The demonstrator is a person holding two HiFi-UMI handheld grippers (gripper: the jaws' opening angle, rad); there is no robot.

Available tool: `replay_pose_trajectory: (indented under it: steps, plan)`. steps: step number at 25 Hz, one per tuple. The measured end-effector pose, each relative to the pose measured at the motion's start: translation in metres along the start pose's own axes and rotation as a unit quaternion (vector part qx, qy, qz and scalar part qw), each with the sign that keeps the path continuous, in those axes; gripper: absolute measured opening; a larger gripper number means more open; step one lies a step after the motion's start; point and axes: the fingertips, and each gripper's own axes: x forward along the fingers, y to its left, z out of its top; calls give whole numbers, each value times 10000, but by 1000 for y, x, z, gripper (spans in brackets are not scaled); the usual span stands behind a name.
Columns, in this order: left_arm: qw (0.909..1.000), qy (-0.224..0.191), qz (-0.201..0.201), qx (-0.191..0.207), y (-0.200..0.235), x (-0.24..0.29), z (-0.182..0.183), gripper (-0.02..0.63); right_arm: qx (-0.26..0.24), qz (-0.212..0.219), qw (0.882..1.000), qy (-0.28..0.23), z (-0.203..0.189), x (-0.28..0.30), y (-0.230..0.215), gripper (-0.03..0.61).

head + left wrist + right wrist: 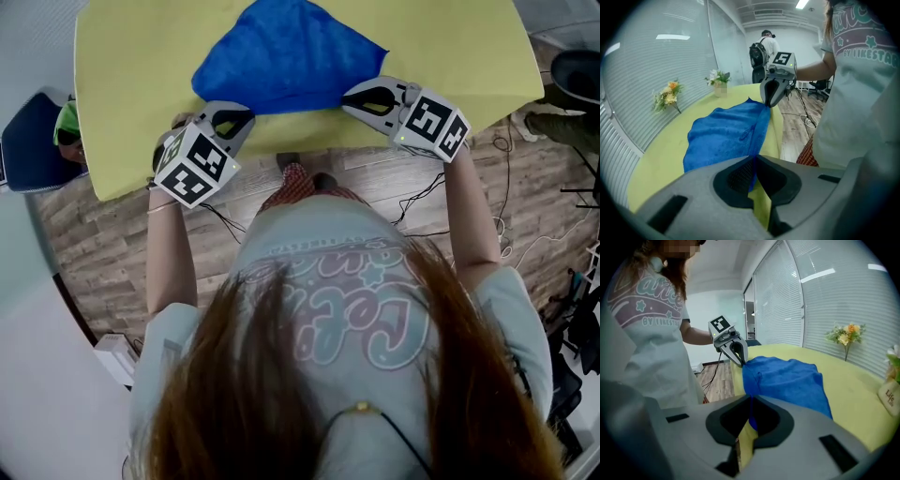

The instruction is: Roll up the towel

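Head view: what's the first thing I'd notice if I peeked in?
The bright blue towel, crumpled on the yellow table, jumps out first. The left gripper and the right gripper each pinch its near edge, one at each end. Small flowers stand at the table's far edge by the blinds.

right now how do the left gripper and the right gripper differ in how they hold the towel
The left gripper grips the left end of the blue towel's near edge; the right gripper grips the right end. In the head view the left gripper points up-right, the right gripper leftward. Both are shut on the towel.
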Motion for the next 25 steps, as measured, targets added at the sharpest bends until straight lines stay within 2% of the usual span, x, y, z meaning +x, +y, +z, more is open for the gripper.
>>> replay_pose_trajectory:
  steps: [4, 11, 18, 23, 25]
  plan:
    - [10000, -26, -53, -46, 9, -1, 1, 23, 31, 30, 9998, 205, -6, 5, -6, 21]
    - [10000, 37, -11, 83, 26, 7, 5, 23, 222, -203, 9995, 102, -4, 3, -27, 23]
    - [9995, 144, 99, 259, 31, 10, 3, 23, 78, -342, 9990, 286, -4, 6, -36, 28]
    - [9994, 85, 183, 275, 40, 10, 4, 26, 38, -418, 9985, 340, -5, 6, -42, 68]
    - [9994, 58, 220, 279, 46, 10, 4, 58, 53, -481, 9983, 337, -4, 6, -46, 78]
